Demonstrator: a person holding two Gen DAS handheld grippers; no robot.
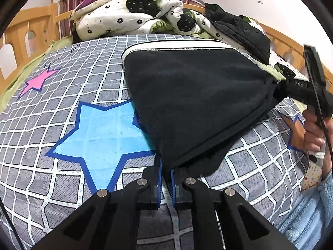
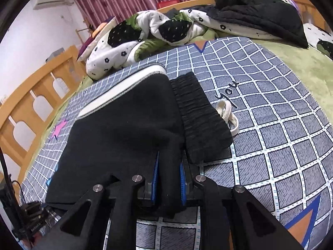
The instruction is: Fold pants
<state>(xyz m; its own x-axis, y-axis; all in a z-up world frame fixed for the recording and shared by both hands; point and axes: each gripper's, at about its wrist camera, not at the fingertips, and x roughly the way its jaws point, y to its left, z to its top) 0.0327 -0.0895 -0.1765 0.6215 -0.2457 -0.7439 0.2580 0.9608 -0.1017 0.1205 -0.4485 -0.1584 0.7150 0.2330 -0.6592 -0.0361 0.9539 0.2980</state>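
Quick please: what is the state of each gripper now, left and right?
Left gripper: closed on a corner of the black pants.
Right gripper: closed on a bunched fold of the pants.

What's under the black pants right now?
The pants lie on the checked bedsheet, partly covering a blue star. Anything else beneath is hidden. The white drawstring pokes out beside the waistband.

left hand-held gripper (image 1: 165,166): pinched on cloth | right hand-held gripper (image 2: 169,164): clamped (2 blue pads)

Black pants (image 1: 193,95) with a white side stripe lie folded, ribbed waistband and drawstring showing.
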